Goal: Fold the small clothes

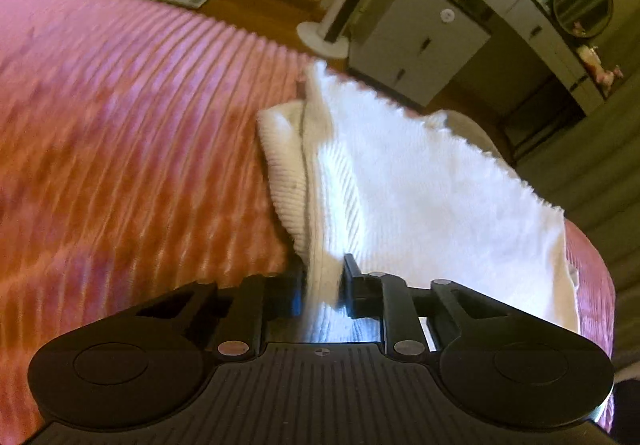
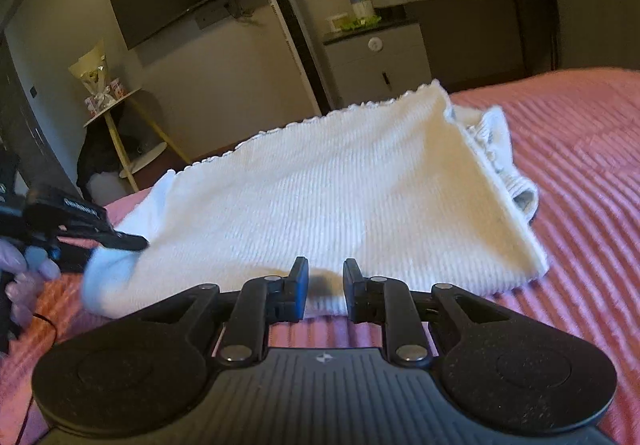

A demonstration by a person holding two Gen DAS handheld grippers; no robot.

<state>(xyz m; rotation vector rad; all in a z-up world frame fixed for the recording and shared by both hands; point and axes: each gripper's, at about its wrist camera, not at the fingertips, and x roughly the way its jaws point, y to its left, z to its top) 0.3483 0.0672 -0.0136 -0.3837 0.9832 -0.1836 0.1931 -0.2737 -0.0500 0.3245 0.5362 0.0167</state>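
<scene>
Left wrist view: left gripper pinched on near corner of white knit garment, half-folded on pink bed. Right gripper narrow at near hem; grip unclear. Risk: thin pinch slipping, fold collapsing.

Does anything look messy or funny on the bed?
A little. The white knitted top is only half folded: a ribbed cuff pokes out from under its far side. The left gripper pinches one corner up off the pink bedspread. Nothing looks torn or spilled.
</scene>
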